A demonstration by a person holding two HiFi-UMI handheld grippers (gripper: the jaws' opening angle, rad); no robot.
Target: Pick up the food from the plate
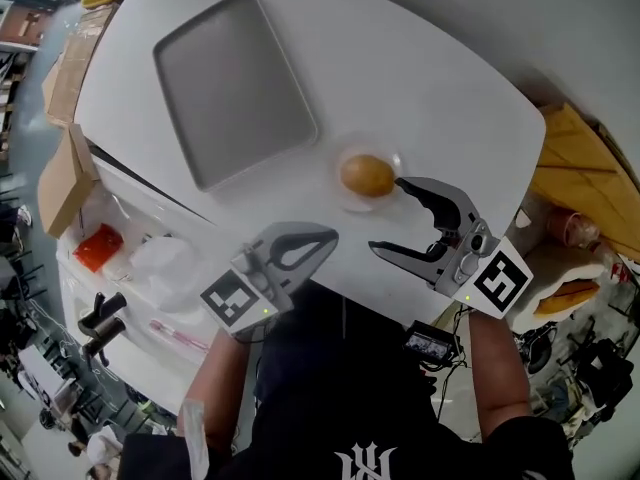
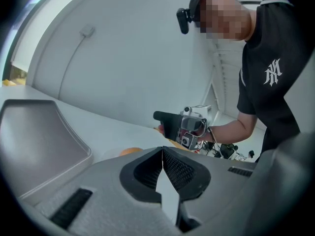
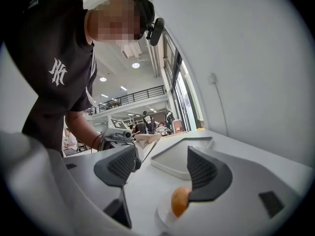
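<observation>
An orange-brown bun (image 1: pixel 367 175) lies on a small clear plate (image 1: pixel 347 200) on the white table, right of the grey tray. My right gripper (image 1: pixel 386 215) hangs just short of the plate, open, nothing between its fingers; the bun (image 3: pixel 179 201) shows partly behind its right finger (image 3: pixel 206 175). My left gripper (image 1: pixel 326 240) stays over the table's near edge, shut and empty; in its own view the pads (image 2: pixel 162 168) meet, and a sliver of the bun (image 2: pixel 130 151) peeks over the jaw.
A large grey tray (image 1: pixel 232 86) lies on the table's far left part. Left of the table stand cardboard pieces (image 1: pixel 60 183) and a lower surface with a red packet (image 1: pixel 97 247) and plastic bags. Orange-yellow items (image 1: pixel 580 178) sit off the right edge.
</observation>
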